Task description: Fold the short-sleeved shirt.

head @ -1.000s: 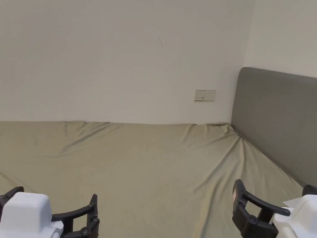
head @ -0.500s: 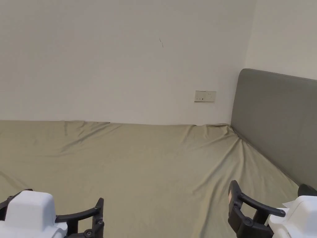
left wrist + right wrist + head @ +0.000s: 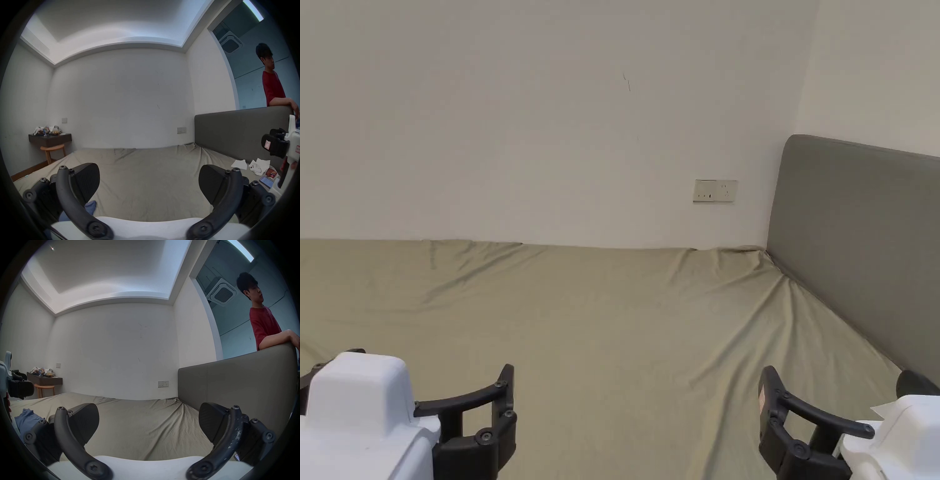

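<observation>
Fingers [image 3: 148,183] [image 3: 148,423] spread, empty | hovering over bed [image 3: 612,325] | blue shirt [image 3: 26,418] untouched, low left | awaiting first grab

Soft, even indoor light; head view sharp, without glare. Both gripper views show fisheye bending and dark vignetted corners. A ceiling cove [image 3: 113,40] glows; a bright strip [image 3: 240,251] shines top right. Faint shadows mark bed [image 3: 625,325] creases.
</observation>
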### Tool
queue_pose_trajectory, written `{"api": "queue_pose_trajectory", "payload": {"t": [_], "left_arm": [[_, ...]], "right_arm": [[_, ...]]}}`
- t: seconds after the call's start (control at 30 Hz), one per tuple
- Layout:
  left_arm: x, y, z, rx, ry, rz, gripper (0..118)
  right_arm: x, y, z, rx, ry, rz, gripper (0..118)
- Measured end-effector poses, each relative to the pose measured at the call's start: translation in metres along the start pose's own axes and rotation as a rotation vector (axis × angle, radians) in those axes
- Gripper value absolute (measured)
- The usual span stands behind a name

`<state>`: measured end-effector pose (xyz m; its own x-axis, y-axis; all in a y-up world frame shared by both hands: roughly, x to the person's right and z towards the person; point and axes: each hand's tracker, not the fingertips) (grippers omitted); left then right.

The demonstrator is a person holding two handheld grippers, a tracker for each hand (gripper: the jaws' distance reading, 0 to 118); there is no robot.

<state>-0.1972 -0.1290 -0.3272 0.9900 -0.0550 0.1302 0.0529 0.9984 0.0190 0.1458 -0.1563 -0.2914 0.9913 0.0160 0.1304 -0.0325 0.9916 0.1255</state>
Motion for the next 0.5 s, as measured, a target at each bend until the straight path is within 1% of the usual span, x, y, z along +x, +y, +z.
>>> {"api": "queue_pose_trajectory", "payload": {"t": [0.03,0.07,0.1,0.13,0.17,0.2,0.23,0.27,0.3,0.33,0.37,0.43,0.5], "left_arm": [[0.002,-0.002,0.003,0.055,0.016,-0.019,103],[0.003,-0.002,0.003,0.046,0.015,-0.023,86],[0.005,0.0,0.003,0.041,0.02,-0.025,75],[0.005,0.0,0.003,0.047,0.02,-0.026,63],[0.006,-0.001,0.002,0.054,0.02,-0.024,49],[0.006,-0.001,0.002,0.052,-0.002,-0.009,49],[0.004,0.0,0.001,0.026,-0.048,0.026,46],[0.002,0.001,0.001,0.011,-0.083,0.052,38],[0.003,0.0,0.002,0.024,-0.088,0.057,21],[0.007,-0.002,0.003,0.033,-0.074,0.046,0],[0.011,-0.003,0.007,0.058,-0.024,0.009,0],[0.014,-0.002,0.006,0.031,-0.043,-0.025,0],[0.018,-0.003,0.005,0.034,-0.041,-0.045,0]], "right_arm": [[0.0,0.0,0.0,-0.003,0.001,0.004,118],[0.0,-0.001,0.0,-0.008,0.005,0.006,115],[-0.001,-0.001,0.0,-0.012,0.006,0.013,101],[-0.002,-0.002,0.001,-0.012,0.01,0.023,76],[-0.002,-0.003,0.002,-0.01,0.016,0.034,24],[-0.003,-0.005,0.002,-0.007,0.016,0.043,24],[-0.004,-0.007,0.002,-0.003,0.005,0.049,12],[-0.005,-0.007,0.002,0.0,-0.014,0.054,2],[-0.004,-0.008,0.004,0.005,-0.016,0.046,1],[-0.003,-0.006,0.005,-0.008,-0.003,0.037,1],[-0.002,-0.006,0.005,-0.021,0.006,0.026,0],[-0.004,-0.008,0.006,-0.023,0.008,0.032,0],[-0.004,-0.008,0.005,-0.024,-0.003,0.057,0]]}}
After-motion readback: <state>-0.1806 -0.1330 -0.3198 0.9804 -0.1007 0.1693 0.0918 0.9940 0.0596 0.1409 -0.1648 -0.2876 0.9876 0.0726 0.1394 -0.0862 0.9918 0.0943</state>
